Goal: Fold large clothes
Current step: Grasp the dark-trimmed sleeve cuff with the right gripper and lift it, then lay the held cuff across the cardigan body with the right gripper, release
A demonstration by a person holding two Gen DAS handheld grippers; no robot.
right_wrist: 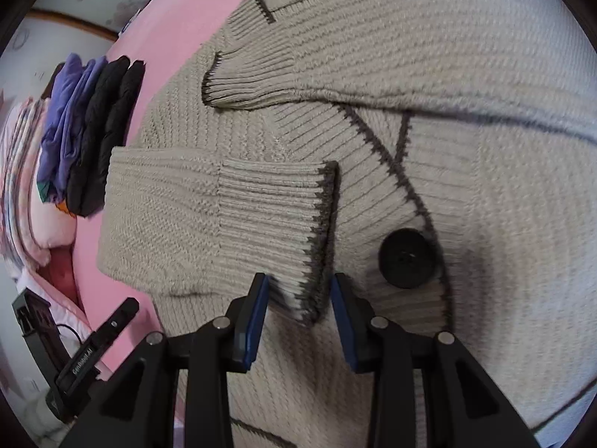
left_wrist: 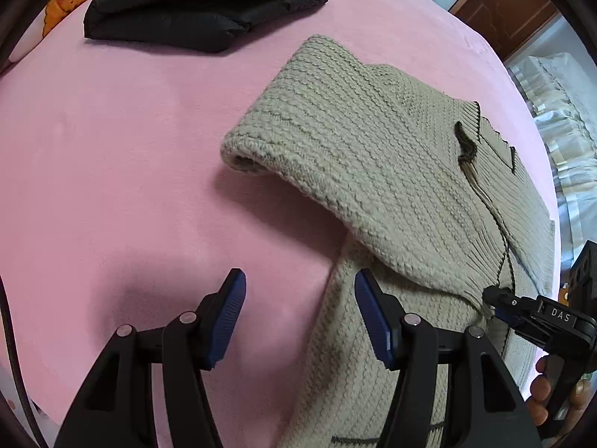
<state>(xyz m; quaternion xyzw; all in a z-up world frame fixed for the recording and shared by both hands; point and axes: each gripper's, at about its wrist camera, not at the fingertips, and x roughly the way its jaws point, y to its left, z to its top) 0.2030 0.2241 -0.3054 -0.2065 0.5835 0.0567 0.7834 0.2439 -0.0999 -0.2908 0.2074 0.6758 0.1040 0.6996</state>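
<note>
A beige knit cardigan [left_wrist: 373, 142] with dark trim lies on the pink bed sheet [left_wrist: 112, 149]. One sleeve is folded across its front, and the ribbed cuff [right_wrist: 276, 216] ends beside a large black button [right_wrist: 408, 257]. My right gripper [right_wrist: 298, 291] points down at that cuff. The cuff's corner sits between the blue pads [right_wrist: 257, 317] with a little slack on each side, so the gripper is open. The second cuff [right_wrist: 246, 82] lies folded in higher up. My left gripper [left_wrist: 300, 287] hangs open over the sheet at the cardigan's left edge, with nothing between its fingers.
A folded black padded jacket [left_wrist: 209, 3] lies at the far side of the bed, with a purple garment [right_wrist: 71, 112] beside it. Pillows [right_wrist: 22, 186] are stacked past those. A hand [left_wrist: 541, 392] holds the right gripper's handle. A brown door [left_wrist: 515, 3] stands beyond the bed.
</note>
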